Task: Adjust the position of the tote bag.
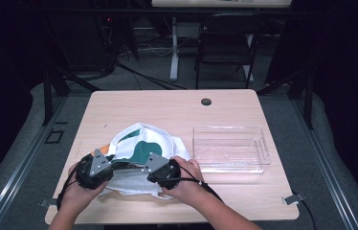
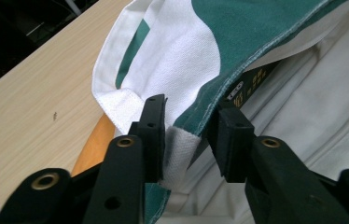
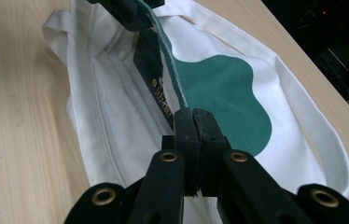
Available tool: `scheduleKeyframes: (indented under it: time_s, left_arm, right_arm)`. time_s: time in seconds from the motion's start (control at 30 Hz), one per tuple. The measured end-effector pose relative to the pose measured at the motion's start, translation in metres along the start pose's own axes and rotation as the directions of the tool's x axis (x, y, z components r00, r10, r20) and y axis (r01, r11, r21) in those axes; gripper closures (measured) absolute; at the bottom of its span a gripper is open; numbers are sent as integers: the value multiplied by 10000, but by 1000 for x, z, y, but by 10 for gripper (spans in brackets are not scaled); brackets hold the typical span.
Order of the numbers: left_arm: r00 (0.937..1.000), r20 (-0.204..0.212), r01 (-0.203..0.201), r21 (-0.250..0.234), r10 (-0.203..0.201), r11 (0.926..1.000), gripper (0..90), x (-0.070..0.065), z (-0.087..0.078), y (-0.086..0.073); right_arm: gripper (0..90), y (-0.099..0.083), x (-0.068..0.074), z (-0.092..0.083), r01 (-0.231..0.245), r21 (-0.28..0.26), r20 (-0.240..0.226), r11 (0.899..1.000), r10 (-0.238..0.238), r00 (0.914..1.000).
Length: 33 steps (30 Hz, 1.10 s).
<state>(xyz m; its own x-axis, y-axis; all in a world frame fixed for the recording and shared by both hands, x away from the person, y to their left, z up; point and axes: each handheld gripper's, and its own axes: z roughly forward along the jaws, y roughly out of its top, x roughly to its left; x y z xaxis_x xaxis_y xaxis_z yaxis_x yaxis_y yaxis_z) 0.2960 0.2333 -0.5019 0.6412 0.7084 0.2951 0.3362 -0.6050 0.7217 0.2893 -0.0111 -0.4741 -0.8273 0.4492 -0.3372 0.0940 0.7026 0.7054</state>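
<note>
both hands come in from the table's near edge, each with a gripper at the mouth of a white and green tote bag [image 1: 141, 148] lying left of centre on the wooden table [image 1: 167, 108]. left gripper [image 2: 189, 135] has its jaws apart around the bag's hem and handle base. right gripper [image 3: 194, 122] is clamped on the green rim, lifting it. dark packaging [image 3: 156, 88] shows inside. clear plastic bin [image 1: 229, 148] sits to the right, apart.

white-and-green cloth tote bag [image 1: 141, 148]: 1 | clear rectangular plastic bin [image 1: 229, 149]: 1 | light wooden table [image 1: 167, 108]: 1 | black two-jaw grippers: 2 | dark folding chair [image 1: 227, 40]: 1
</note>
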Motion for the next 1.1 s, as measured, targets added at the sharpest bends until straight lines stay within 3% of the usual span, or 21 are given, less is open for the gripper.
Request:
scheduleKeyframes:
  time_s: [0.17, 0.4, 0.63, 0.93, 1.1]
  left_arm:
    - [9995, -3, 314, -189, -314, 9993, 759, 1, 0, 2]
    - [9986, 83, 528, -329, -525, 9981, 788, 2, 0, 4]
    - [9964, 216, 826, -595, -815, 9948, 796, 5, -4, 5]
    - [9944, 257, 1043, -755, -1026, 9917, 800, 9, -6, 9]
    - [9922, 295, 1231, -928, -1209, 9880, 801, 12, -8, 11]
  right_arm:
    - [888, 0, 3, 2, 45, 45, -16, 10000, -45, 10000]
    - [722, 6, 7, 4, 153, -225, -141, 9996, -156, 9998]
    - [651, 17, 9, 15, 599, 52, 343, 9982, -600, 9976]
    - [641, 24, 6, 28, 843, 472, 586, 9953, -870, 9945]
    - [727, 25, 6, 32, 1005, 822, 802, 9915, -1071, 9910]
